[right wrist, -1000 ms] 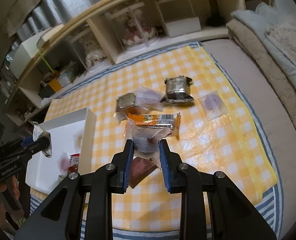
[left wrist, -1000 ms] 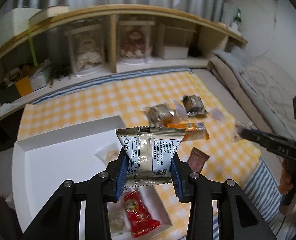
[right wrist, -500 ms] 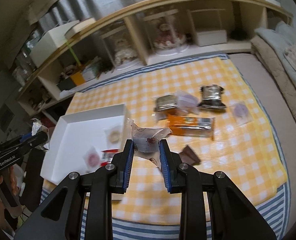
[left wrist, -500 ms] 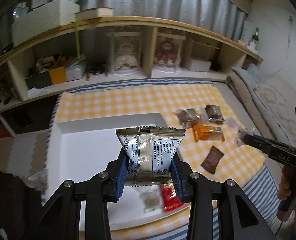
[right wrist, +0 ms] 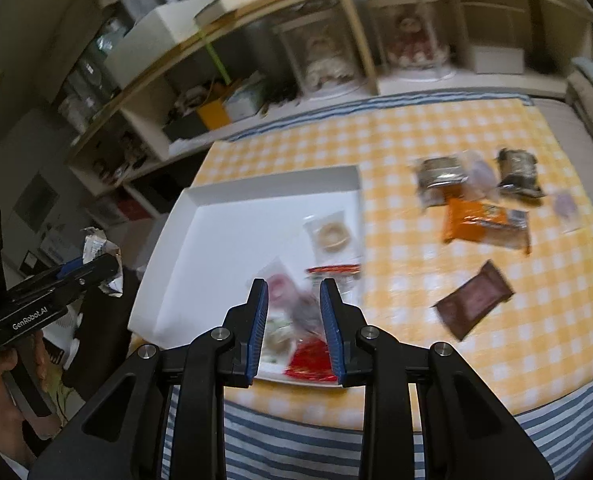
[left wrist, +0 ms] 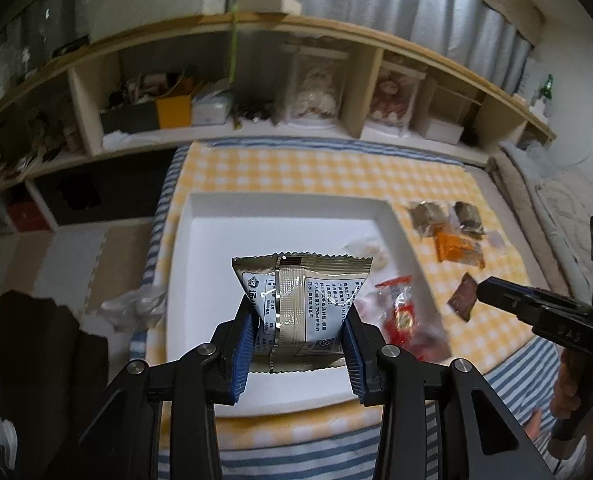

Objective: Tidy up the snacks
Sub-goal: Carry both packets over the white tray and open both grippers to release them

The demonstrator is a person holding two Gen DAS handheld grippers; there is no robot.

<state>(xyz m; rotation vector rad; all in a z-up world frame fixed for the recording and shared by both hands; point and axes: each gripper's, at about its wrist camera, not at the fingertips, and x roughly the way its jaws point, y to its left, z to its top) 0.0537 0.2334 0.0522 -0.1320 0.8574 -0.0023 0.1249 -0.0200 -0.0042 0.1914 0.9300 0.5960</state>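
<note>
My left gripper (left wrist: 299, 309) is shut on a silver snack packet (left wrist: 308, 280), held upright above the white tray (left wrist: 284, 205). In the right wrist view the left gripper (right wrist: 110, 266) shows at the left edge of the frame, outside the tray's left side. The right gripper (right wrist: 294, 320) hangs over the tray's (right wrist: 272, 184) near right corner, pads pressing a blurred clear packet (right wrist: 302, 308). A ring-biscuit packet (right wrist: 330, 234) and a red packet (left wrist: 400, 312) lie in the tray. On the yellow checked cloth (right wrist: 416, 140) lie an orange packet (right wrist: 484, 224), a brown packet (right wrist: 474, 300) and dark packets (right wrist: 440, 174).
A long wooden shelf (left wrist: 360, 40) with boxes and doll cases runs along the back. Bedding (left wrist: 556, 200) lies to the right of the cloth. Left of the tray are a crumpled plastic bag (left wrist: 132, 306), floor mats and a dark object (left wrist: 44, 360). A hand (right wrist: 0, 392) holds the left tool.
Both grippers have swung left from over the loose snacks to the tray, each keeping its packet. The tray now fills the middle of both views.
</note>
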